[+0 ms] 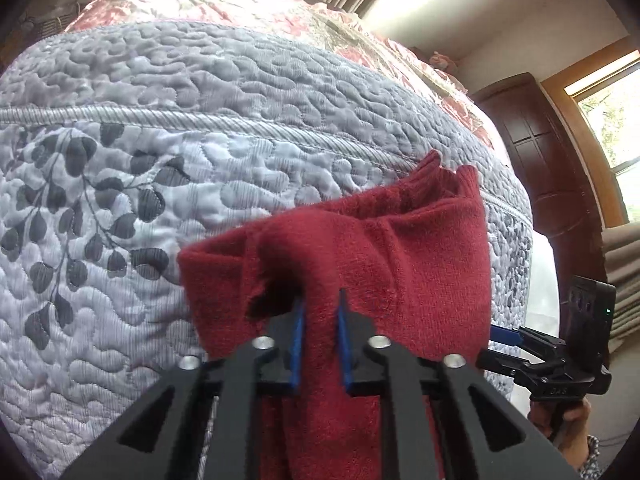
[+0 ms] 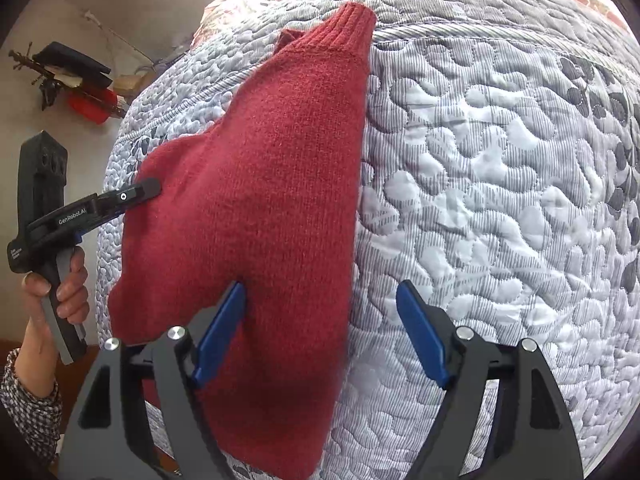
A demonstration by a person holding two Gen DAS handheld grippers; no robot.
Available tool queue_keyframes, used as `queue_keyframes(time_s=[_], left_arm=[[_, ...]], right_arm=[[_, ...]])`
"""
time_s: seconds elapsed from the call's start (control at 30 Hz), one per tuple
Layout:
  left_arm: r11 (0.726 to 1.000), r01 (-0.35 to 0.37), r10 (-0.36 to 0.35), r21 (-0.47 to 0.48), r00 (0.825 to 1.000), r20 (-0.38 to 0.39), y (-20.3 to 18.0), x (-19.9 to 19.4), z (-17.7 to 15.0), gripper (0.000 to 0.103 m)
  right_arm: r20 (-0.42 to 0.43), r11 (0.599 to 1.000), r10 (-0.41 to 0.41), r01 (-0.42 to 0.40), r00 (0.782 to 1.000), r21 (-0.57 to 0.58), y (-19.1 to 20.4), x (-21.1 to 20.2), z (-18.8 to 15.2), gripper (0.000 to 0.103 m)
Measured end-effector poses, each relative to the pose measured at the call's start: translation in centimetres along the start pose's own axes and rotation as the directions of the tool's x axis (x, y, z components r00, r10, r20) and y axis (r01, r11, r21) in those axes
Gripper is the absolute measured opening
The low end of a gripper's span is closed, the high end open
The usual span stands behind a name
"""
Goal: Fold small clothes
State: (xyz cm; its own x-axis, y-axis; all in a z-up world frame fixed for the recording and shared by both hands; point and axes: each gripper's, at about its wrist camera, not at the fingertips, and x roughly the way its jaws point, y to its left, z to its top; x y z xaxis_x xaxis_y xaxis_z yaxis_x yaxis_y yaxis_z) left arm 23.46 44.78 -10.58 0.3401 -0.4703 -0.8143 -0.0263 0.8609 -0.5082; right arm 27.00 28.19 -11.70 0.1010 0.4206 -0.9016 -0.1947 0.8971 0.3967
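A dark red knitted garment [image 1: 400,248] lies bunched on the grey quilted bedspread [image 1: 160,184]. My left gripper [image 1: 321,304] is shut on a fold of it, with the knit pinched between the blue pads. In the right wrist view the garment [image 2: 280,168] stretches away from me, its ribbed cuff [image 2: 354,20] at the far end. My right gripper [image 2: 320,320] stands open just above the garment's near part, its left pad [image 2: 224,328] over the knit and its right pad over bare quilt. The left gripper [image 2: 148,190] grips the garment's left edge, held by a hand [image 2: 56,292].
A red floral blanket [image 1: 224,4] covers the bed's far part. A dark wooden door [image 1: 540,152] and a window [image 1: 616,120] stand to the right. On the floor left of the bed lie a red object [image 2: 92,106] and dark clutter [image 2: 72,66].
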Motion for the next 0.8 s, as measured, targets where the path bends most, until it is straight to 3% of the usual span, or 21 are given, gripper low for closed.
queue_keyframes(time_s=[0.17,0.23,0.47,0.63,0.8], left_arm=[[0.998,-0.034,0.024,0.052,0.984,0.176,-1.3,-4.0,-0.8,0.009],[0.998,-0.044,0.034,0.046,0.977,0.21,-1.0,-5.3,-1.4,0.009],[0.995,-0.063,0.076,-0.073,0.979,0.188,3.1,-4.7,-2.4,0.009],[0.986,-0.163,0.165,-0.03,0.977,0.137,3.9,-1.8,-3.0,0.01],[0.985,-0.169,0.173,-0.044,0.98,0.097,4.3,-0.8,-2.5,0.014]], right_arm=[[0.021,1.0,0.021,-0.021,1.0,-0.007,0.3,-0.5,1.0,0.077],[0.027,0.999,0.031,-0.031,0.999,-0.024,0.8,-0.5,1.4,0.077],[0.023,0.996,0.057,-0.055,0.998,-0.066,2.0,0.7,2.6,0.077],[-0.016,0.997,0.058,-0.059,0.998,-0.051,1.9,2.8,3.1,0.079],[-0.04,0.997,0.075,-0.075,0.996,0.003,1.0,4.3,3.4,0.086]])
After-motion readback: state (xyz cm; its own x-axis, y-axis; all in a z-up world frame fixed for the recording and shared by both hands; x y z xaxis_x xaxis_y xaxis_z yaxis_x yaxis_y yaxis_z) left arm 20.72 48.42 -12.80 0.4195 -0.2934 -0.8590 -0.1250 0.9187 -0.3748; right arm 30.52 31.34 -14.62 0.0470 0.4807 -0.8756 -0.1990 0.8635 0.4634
